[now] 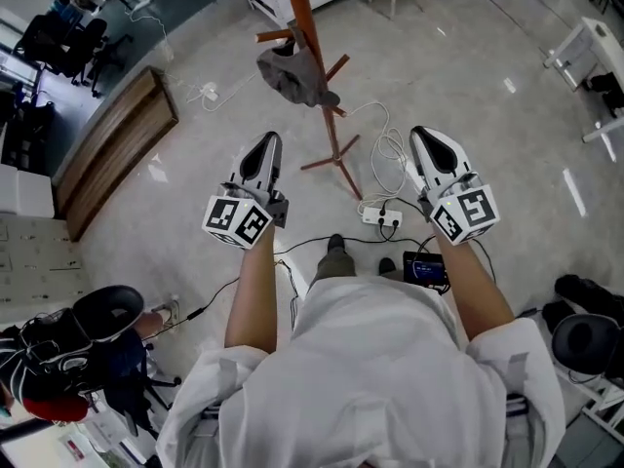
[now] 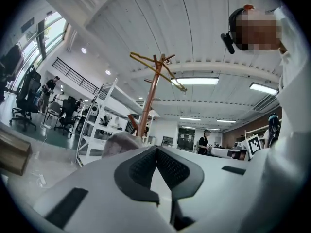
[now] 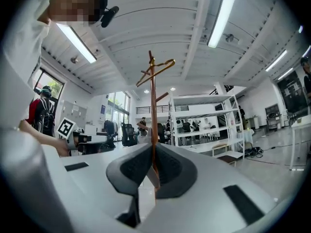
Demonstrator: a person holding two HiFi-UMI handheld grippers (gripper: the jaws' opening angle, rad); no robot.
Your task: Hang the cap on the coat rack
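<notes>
A grey cap hangs on a side peg of the reddish-brown coat rack, which stands on the floor ahead of me. My left gripper is shut and empty, held back from the rack on its lower left. My right gripper is also shut and empty, off to the rack's right. In the left gripper view the cap peeks over the closed jaws of the left gripper, with the rack pole rising behind. The right gripper view shows the rack pole straight beyond the closed right gripper.
A white power strip with coiled cable lies by the rack's feet. A dark tablet is on the floor near my right arm. A long wooden board lies at left, bags at lower left, white tables at right.
</notes>
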